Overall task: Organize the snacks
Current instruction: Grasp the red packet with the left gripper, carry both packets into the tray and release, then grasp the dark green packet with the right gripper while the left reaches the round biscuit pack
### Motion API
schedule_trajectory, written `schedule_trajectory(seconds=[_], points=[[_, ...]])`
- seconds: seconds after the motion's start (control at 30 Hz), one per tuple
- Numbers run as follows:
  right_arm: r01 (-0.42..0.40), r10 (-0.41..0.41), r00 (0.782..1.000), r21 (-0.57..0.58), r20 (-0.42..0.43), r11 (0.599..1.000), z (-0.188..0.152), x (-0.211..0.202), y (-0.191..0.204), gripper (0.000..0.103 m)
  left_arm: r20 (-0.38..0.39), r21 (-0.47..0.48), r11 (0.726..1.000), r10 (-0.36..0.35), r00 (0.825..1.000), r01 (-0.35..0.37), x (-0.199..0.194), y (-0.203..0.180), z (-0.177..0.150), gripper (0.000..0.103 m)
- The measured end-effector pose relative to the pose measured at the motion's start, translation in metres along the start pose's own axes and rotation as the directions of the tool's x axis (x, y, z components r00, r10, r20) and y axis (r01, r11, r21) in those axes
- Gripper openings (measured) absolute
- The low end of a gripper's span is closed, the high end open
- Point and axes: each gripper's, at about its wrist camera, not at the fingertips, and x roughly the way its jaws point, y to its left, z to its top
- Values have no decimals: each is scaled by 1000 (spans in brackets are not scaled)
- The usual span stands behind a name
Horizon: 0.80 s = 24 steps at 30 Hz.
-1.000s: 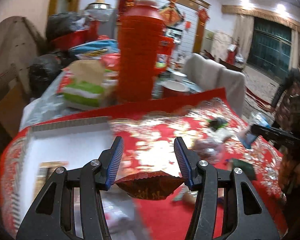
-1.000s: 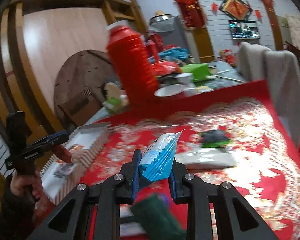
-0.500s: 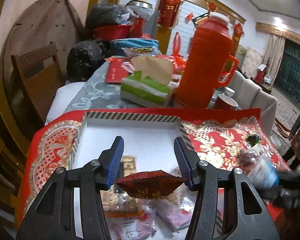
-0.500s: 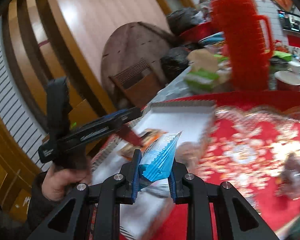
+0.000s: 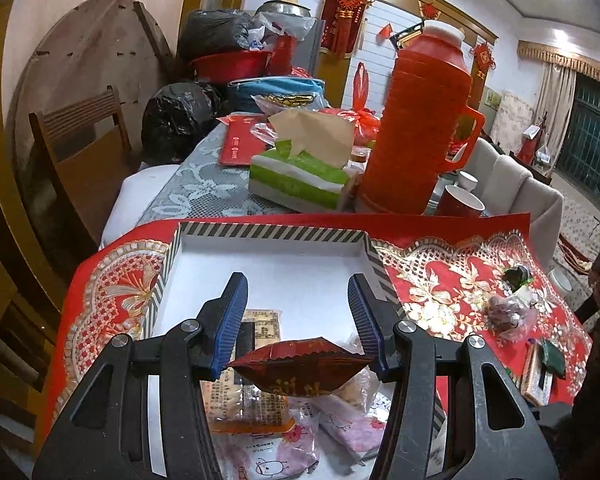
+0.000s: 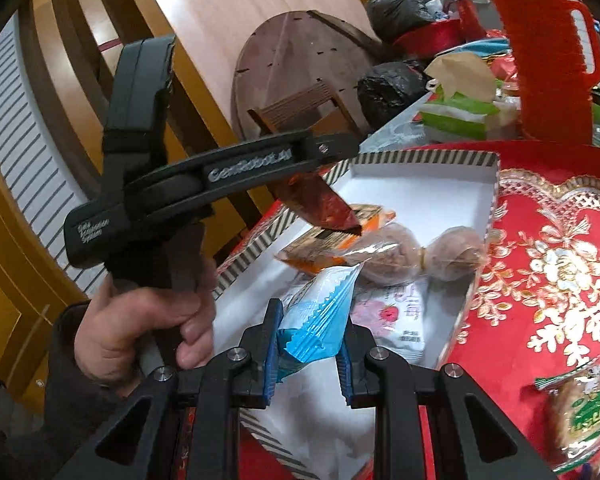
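Note:
A white box with a striped rim (image 5: pixel 268 233) (image 6: pixel 420 158) lies on the red tablecloth and holds several snack packets (image 5: pixel 260 412) (image 6: pixel 384 316). My left gripper (image 5: pixel 298 320) holds a dark red snack packet (image 5: pixel 300 372) by its ends over the box; the same packet (image 6: pixel 320 204) shows in the right wrist view. My right gripper (image 6: pixel 310 336) is shut on a blue and white snack packet (image 6: pixel 316 320) above the box's near end, beside the left gripper's handle (image 6: pixel 204 184).
Loose snacks lie on the red cloth (image 5: pixel 440 280) right of the box: a clear bag (image 5: pixel 508 312), a dark green packet (image 5: pixel 552 360), a green-labelled packet (image 6: pixel 584 412). A red thermos (image 5: pixel 424 128), tissue pack (image 5: pixel 300 176), red cup (image 5: pixel 458 202) and wooden chair (image 5: pixel 84 148) stand behind.
Both grippers swung left from the snack pile to the white box, each still holding its packet. The right gripper now hangs over the box's near end.

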Motion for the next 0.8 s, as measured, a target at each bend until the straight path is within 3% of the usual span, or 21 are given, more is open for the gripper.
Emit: schedule_trajectory(seconds=[0.13,0.2,0.23,0.27,0.33,0.5,0.63,0.7,0.8], points=[[11,-12,999,-12,-44,1000,-5,14,0,24,-2,-7,1000,10,1000,-10,2,2,0,52],[76,-78,994,-31,-73,997,-7,22,-1,35,-16,-5,999,46,999,-46,7,2,-2,54],[124,-126,990,-41,-64,992,-7,23,-2,48,-22,-4,998,66,998,-66,9,2,-2,56],[142,-144,988,-48,-46,989,-7,21,-2,50,-35,-5,995,97,995,-97,12,2,-2,63],[157,-158,988,-42,0,987,-4,12,-3,50,-47,-24,994,106,993,-107,15,5,-3,73],[143,-140,986,-27,90,989,1,-7,-8,52,-27,-77,991,108,994,-110,11,14,-3,75],[122,-120,988,-12,95,992,2,-20,-11,52,16,-137,988,67,998,-64,2,21,-2,75],[145,-143,983,-12,118,989,1,-38,-14,52,43,-139,990,43,998,-37,-3,17,-1,76],[211,-204,966,-31,161,977,-4,-79,-27,52,86,-104,993,-53,995,62,-10,-4,0,76]])
